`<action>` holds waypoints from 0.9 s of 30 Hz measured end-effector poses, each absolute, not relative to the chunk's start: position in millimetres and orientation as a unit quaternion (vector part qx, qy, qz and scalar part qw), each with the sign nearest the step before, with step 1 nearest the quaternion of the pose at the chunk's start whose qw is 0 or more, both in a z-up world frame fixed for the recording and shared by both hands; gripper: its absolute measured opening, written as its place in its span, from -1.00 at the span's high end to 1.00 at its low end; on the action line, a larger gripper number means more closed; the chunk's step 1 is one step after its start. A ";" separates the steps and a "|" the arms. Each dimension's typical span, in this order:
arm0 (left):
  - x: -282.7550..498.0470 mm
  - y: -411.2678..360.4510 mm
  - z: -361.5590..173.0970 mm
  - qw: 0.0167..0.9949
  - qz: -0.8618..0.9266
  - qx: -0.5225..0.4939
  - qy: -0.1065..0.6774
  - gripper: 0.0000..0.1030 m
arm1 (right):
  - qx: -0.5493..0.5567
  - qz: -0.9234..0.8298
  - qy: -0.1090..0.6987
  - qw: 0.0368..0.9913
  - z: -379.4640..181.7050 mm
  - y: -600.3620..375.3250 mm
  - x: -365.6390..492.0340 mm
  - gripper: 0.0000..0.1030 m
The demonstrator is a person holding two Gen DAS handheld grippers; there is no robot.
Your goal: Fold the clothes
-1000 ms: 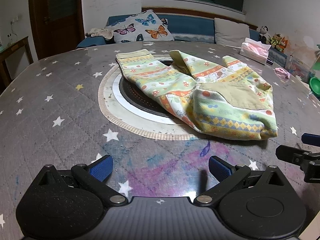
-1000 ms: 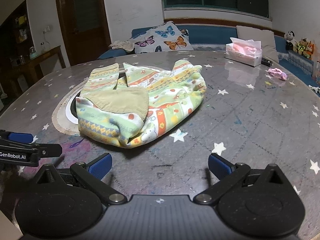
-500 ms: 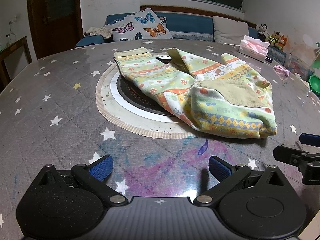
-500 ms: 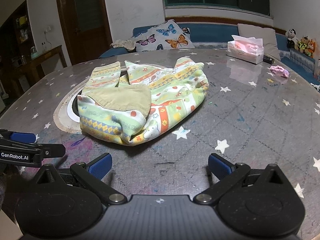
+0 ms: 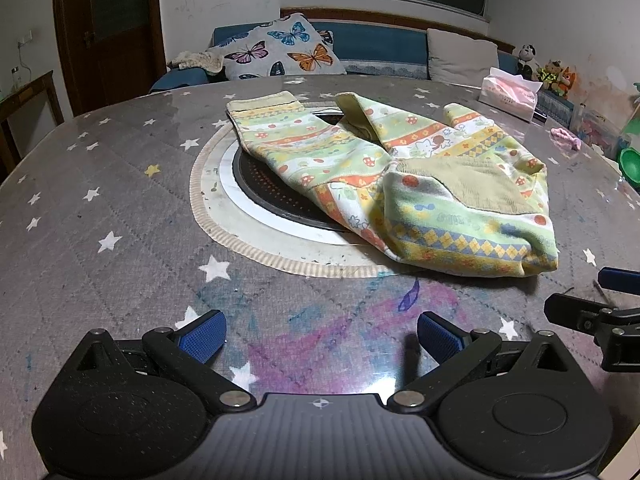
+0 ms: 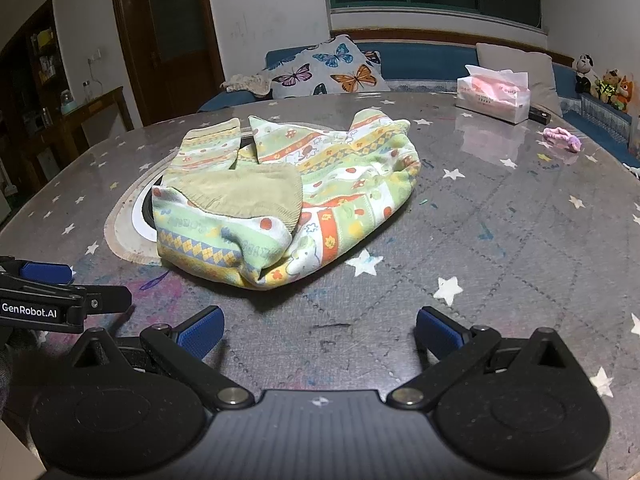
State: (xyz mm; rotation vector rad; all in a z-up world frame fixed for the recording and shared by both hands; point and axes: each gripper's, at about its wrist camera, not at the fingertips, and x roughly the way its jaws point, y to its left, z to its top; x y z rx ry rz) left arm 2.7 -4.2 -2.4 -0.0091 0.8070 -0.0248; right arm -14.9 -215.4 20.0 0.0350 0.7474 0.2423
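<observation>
A pair of small patterned trousers (image 5: 404, 176) in green, yellow and orange lies crumpled on the round star-print table (image 5: 100, 208), with its olive waistband (image 6: 240, 194) turned up at the near end. Both legs stretch away over the round black burner (image 5: 272, 192) in the table's middle. My left gripper (image 5: 320, 338) hovers open, empty, near the table's front edge, well short of the cloth. My right gripper (image 6: 318, 332) is open too and holds nothing, just in front of the waist end (image 6: 256, 264). Each gripper shows at the edge of the other's view.
A pink tissue pack (image 6: 494, 94) and a small pink cloth (image 6: 562, 138) lie at the far right of the table. A green bowl (image 5: 630, 164) sits at the right edge. Behind the table stand a blue sofa with a butterfly cushion (image 5: 280, 48) and a dark wooden door (image 5: 108, 28).
Both views have drifted slightly back and up from the trousers. The cloth lies as before and both grippers stay open.
</observation>
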 end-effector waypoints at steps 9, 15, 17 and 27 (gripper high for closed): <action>5.8 -4.3 -3.4 0.919 -0.013 -0.004 0.394 -1.00 | 0.016 0.119 0.366 0.923 19.2 -215.1 -12.3 -1.00; 8.7 -4.2 -4.5 0.918 -0.011 -0.004 0.396 -1.00 | 0.017 0.119 0.368 0.922 18.3 -214.5 -10.1 -1.00; 9.5 -4.0 -4.6 0.918 -0.011 -0.004 0.397 -1.00 | 0.016 0.119 0.368 0.922 18.0 -214.5 -9.2 -1.00; 14.4 -4.7 -4.4 0.917 -0.012 -0.002 0.399 -1.00 | 0.016 0.120 0.370 0.921 17.1 -214.0 -3.7 -1.00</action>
